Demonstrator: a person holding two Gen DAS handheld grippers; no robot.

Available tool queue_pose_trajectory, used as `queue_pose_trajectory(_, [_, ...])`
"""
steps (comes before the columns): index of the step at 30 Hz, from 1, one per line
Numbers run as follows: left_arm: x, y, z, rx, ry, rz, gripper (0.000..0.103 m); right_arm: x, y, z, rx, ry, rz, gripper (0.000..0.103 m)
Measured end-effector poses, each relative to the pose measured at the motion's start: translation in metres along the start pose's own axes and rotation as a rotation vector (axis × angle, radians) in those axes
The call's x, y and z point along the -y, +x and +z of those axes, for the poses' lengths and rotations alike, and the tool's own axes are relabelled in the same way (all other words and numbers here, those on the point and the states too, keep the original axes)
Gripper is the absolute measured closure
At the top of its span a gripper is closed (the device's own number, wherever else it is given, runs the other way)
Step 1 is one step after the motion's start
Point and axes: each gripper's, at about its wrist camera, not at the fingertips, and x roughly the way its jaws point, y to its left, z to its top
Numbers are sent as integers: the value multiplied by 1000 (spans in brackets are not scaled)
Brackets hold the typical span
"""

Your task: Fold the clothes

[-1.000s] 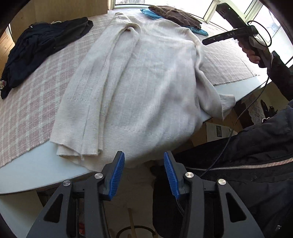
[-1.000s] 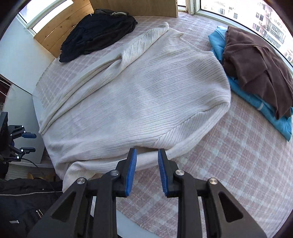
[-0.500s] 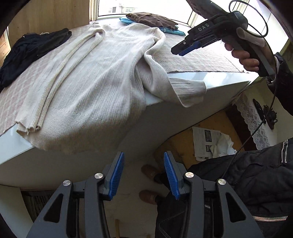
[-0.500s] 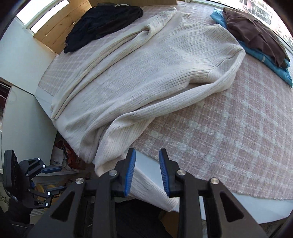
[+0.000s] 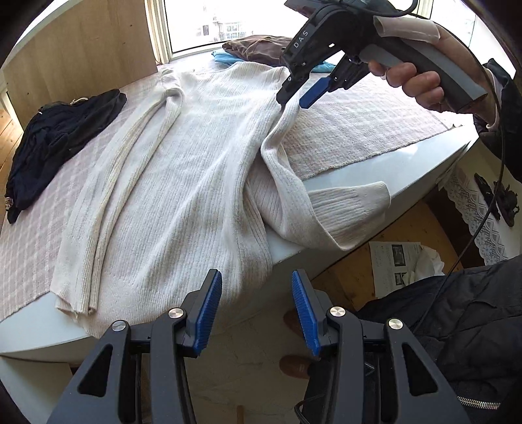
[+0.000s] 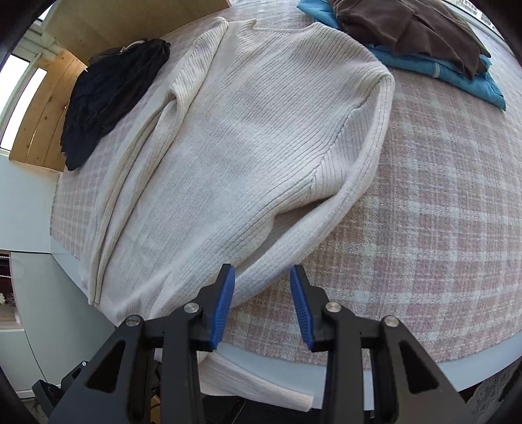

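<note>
A cream ribbed sweater (image 5: 182, 182) lies flat on the pink plaid cloth, its hem draped over the near table edge. One sleeve is folded along the body. The other sleeve (image 5: 287, 182) runs down the right side, and its cuff (image 5: 355, 202) hangs off the edge. My left gripper (image 5: 256, 310) is open, just short of the hem, with nothing between its fingers. A hand holds my right gripper (image 5: 293, 98) low over that sleeve near the shoulder. In the right wrist view this gripper (image 6: 262, 300) is open and the sleeve (image 6: 326, 215) passes between its fingertips.
A black garment (image 5: 58, 137) lies at the left of the table. Brown clothing (image 6: 407, 29) sits on a blue garment (image 6: 456, 78) at the far side. The pale table edge (image 5: 407, 163) curves on the right. A dark jacket (image 5: 456, 310), shoes (image 5: 293, 365) and papers (image 5: 398, 264) are below.
My left gripper has risen from below the table edge toward the hem. My right gripper has moved in from the table edge over the sleeve, and its jaws have widened.
</note>
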Motion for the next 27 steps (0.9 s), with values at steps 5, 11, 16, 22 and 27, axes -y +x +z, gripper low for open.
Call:
queue_pose_trajectory(5, [-9, 13, -3, -28, -20, 12, 61, -3, 24, 5, -65, -19, -75, 67])
queue_pose_trajectory(11, [-10, 19, -10, -31, -48, -32, 61, -4, 33, -4, -63, -61, 7, 98])
queue_pose_trajectory(16, [0, 23, -1, -10, -19, -62, 61, 22, -22, -12, -2, -102, 14, 99])
queue_pose_trajectory(22, [7, 36, 12, -25, -2, -36, 61, 56, -73, -2, 72, -81, -78, 99])
queue_pose_trajectory(27, [8, 30, 14, -19, 12, -17, 61, 72, -73, 0, 56, -99, -200, 99])
